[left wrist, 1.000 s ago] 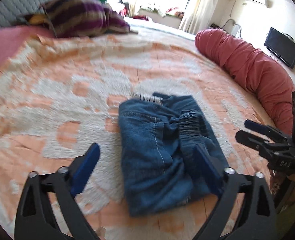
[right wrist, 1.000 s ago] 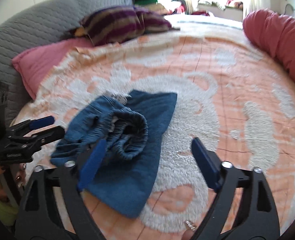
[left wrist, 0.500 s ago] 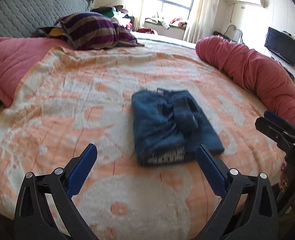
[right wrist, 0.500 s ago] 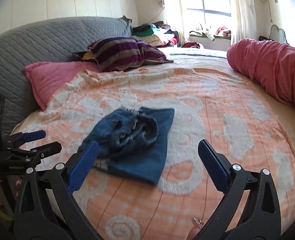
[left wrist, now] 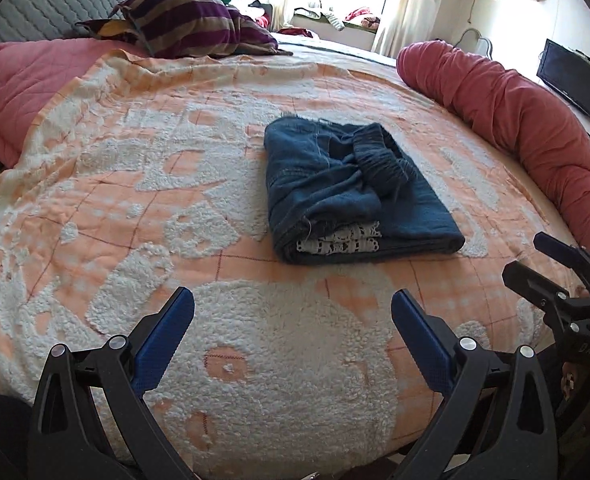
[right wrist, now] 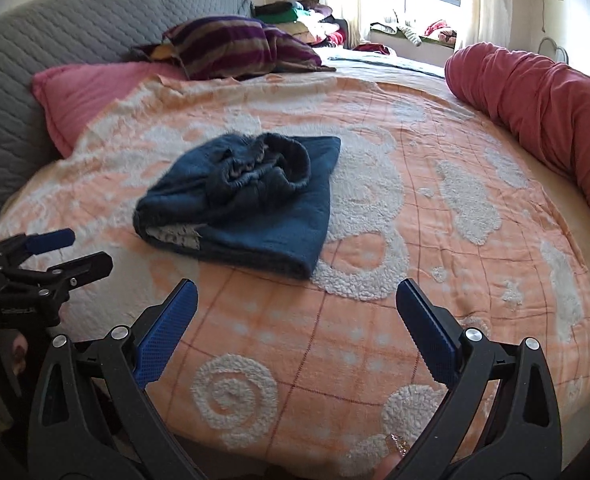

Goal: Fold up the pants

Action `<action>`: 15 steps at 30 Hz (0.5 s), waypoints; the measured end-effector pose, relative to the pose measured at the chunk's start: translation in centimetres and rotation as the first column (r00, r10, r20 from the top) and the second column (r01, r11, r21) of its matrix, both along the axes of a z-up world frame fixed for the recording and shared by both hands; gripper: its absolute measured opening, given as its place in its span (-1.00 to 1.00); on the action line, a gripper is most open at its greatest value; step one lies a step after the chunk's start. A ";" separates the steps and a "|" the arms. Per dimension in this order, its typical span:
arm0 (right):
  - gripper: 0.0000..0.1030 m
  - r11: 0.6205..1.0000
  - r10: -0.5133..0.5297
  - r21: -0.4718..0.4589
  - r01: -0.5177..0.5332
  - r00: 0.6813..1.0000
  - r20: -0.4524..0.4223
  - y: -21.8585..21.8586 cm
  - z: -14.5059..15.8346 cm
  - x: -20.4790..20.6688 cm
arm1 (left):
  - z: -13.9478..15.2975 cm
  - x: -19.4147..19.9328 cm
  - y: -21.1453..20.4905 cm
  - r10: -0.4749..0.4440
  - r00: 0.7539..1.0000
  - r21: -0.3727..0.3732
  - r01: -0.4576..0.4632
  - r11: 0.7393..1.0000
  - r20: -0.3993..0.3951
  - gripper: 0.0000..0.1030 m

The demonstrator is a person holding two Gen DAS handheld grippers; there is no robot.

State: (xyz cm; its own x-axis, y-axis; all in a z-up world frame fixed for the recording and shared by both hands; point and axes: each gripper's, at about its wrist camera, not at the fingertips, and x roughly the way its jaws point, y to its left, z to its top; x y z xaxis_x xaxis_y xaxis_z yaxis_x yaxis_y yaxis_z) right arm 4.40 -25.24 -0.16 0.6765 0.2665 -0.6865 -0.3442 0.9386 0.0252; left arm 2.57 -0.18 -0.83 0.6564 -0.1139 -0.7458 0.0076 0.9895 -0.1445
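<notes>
Left wrist view: the left claw (left wrist: pixel 293 322) stands wide and empty, near of the folded pants (left wrist: pixel 351 196), which lie mid-bed (left wrist: pixel 95 200). The bunched waistband on top could slump and loosen the fold.

Right wrist view: the right claw (right wrist: pixel 297 316) gapes wide, empty, well short of the pants (right wrist: pixel 255 200); any brush could undo them.
</notes>
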 end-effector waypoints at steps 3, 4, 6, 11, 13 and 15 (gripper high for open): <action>0.82 1.000 0.001 0.015 -0.001 1.000 -0.001 -0.1 0.0 0.2 | -0.4 0.2 -0.3 -0.009 1.000 0.002 0.009 1.000 -0.014 0.91; 0.82 1.000 -0.001 0.018 0.001 1.000 0.000 -0.1 -0.1 0.2 | -0.5 0.2 -0.3 -0.011 1.000 0.006 0.012 1.000 -0.015 0.91; 0.82 1.000 -0.003 0.021 0.003 1.000 -0.005 -0.2 -0.2 0.4 | -0.6 0.3 -0.4 -0.015 1.000 0.008 0.015 1.000 -0.019 0.91; 0.82 1.000 -0.002 0.024 0.002 1.000 -0.006 -0.2 -0.2 0.5 | -0.8 0.4 -0.4 -0.004 1.000 0.008 0.005 1.000 -0.030 0.91; 0.82 1.000 -0.004 0.024 0.004 1.000 -0.004 -0.2 -0.2 0.5 | -0.8 0.4 -0.3 0.002 1.000 0.006 -0.002 1.000 -0.031 0.91; 0.82 1.000 -0.003 0.024 0.004 1.000 -0.004 -0.2 -0.1 0.5 | -0.7 0.3 -0.3 0.004 1.000 0.002 -0.004 1.000 -0.029 0.91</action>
